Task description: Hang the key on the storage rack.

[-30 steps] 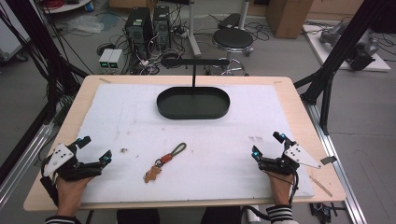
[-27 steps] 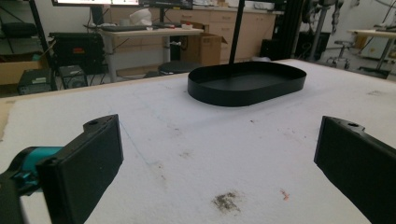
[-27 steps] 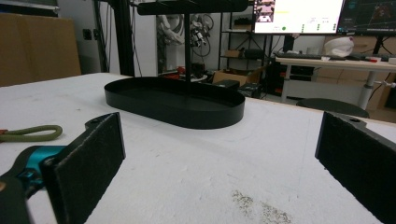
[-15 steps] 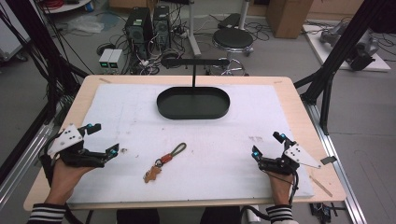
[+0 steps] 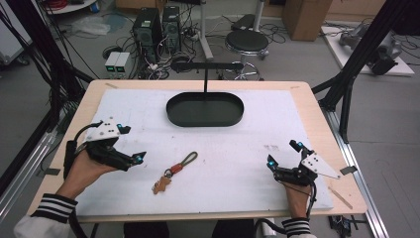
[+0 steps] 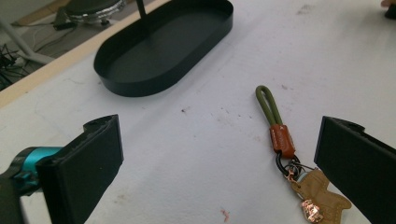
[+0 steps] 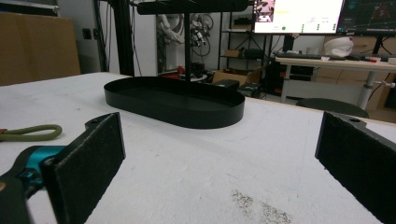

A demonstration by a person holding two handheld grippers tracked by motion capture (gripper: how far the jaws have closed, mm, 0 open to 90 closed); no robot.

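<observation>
High view, left to right: left gripper lifted, jaws wide, empty, near the keychain — olive cord loop, brown leather sleeve, tan charm, lying flat on the white mat. Matte black oval tray beyond. Right gripper resting, jaws wide, empty. Risk: thin cord lies flush — jaws could skid over it.

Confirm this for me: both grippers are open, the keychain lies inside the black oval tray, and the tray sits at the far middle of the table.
One thing is wrong: the keychain is not in the black oval tray. It lies on the white table cover, well short of the tray, as the high view shows. The left gripper and right gripper are open, and the tray sits at the far middle.
</observation>
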